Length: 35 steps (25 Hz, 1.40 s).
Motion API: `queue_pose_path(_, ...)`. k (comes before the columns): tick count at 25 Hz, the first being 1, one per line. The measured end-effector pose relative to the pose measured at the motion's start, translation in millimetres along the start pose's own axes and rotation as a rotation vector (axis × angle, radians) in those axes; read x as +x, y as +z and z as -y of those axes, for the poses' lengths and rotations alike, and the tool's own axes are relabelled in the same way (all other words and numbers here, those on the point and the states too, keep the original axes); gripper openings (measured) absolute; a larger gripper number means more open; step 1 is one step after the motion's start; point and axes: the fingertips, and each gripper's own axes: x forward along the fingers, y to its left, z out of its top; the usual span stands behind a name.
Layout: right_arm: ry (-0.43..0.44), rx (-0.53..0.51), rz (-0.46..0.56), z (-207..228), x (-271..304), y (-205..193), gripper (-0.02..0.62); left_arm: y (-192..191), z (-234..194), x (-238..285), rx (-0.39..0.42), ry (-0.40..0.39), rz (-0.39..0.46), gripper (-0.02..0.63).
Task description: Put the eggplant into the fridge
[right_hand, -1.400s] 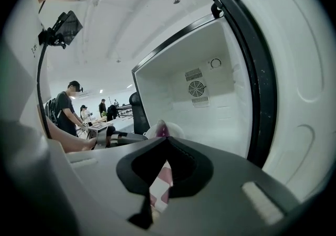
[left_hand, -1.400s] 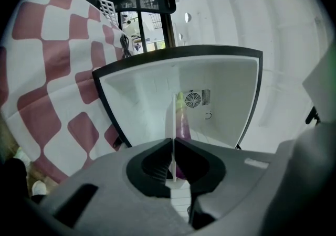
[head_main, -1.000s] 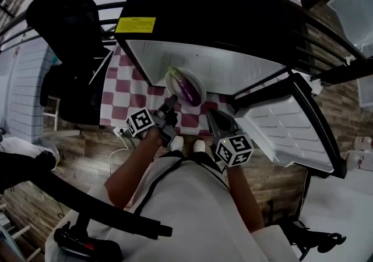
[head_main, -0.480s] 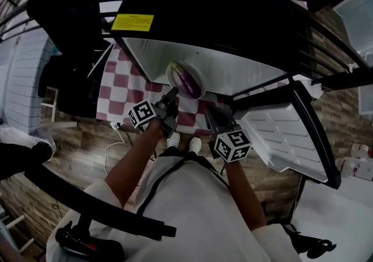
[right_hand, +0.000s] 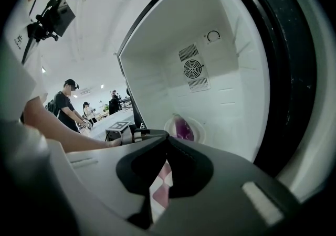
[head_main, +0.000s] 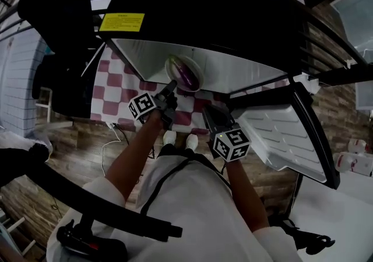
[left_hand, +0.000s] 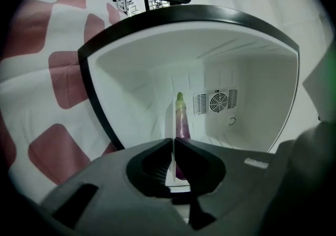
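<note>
A purple eggplant (head_main: 186, 73) with a green stem lies on a white plate (head_main: 173, 64) on the floor of the open fridge (head_main: 233, 71). My left gripper (head_main: 171, 87) is shut and empty, its tips just outside the fridge opening and pointing at the plate. Along its jaws (left_hand: 173, 142) the eggplant (left_hand: 181, 117) lies lengthwise, stem away from me. My right gripper (head_main: 208, 113) hangs to the right in front of the opening, shut and empty. Past its jaws (right_hand: 167, 140) the eggplant (right_hand: 184, 128) rests on the plate (right_hand: 198, 126).
The fridge door (head_main: 285, 133) stands open at the right. The fridge rests on a red-and-white checked cloth (head_main: 113, 83). A fan vent (left_hand: 215, 102) sits in the fridge's back wall. A black chair (head_main: 55, 22) stands at the left. People stand far off (right_hand: 65, 106).
My left gripper has shifted a little in front of the fridge opening, still shut. The eggplant and plate lie where they were. The right gripper has kept its place.
</note>
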Motion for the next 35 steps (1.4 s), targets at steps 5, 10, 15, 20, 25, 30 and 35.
queue_pose_path(5,-0.016,0.0,-0.017,6,-4,-5,0.006,4,-1,21,-0.008,-0.025,0.0,0.025)
queue_pose_path(10,-0.038,0.011,-0.036,12,-9,-11,0.006,3,-3,40,-0.009,-0.03,-0.01,0.025)
queue_pose_path(15,-0.048,0.022,-0.042,13,-12,-12,0.006,-1,-11,54,-0.003,-0.016,-0.031,0.025)
queue_pose_path(20,-0.059,0.027,-0.056,15,-14,-15,0.006,-7,-14,71,-0.011,-0.009,-0.049,0.025)
queue_pose_path(25,-0.081,0.041,-0.055,21,-18,-18,0.006,-19,-14,86,-0.01,-0.011,-0.086,0.025)
queue_pose_path(30,-0.106,0.054,-0.048,30,-24,-20,0.006,-34,-15,100,-0.005,-0.007,-0.125,0.025)
queue_pose_path(35,-0.128,0.069,-0.039,37,-28,-21,0.006,-41,-20,112,0.002,0.016,-0.145,0.028)
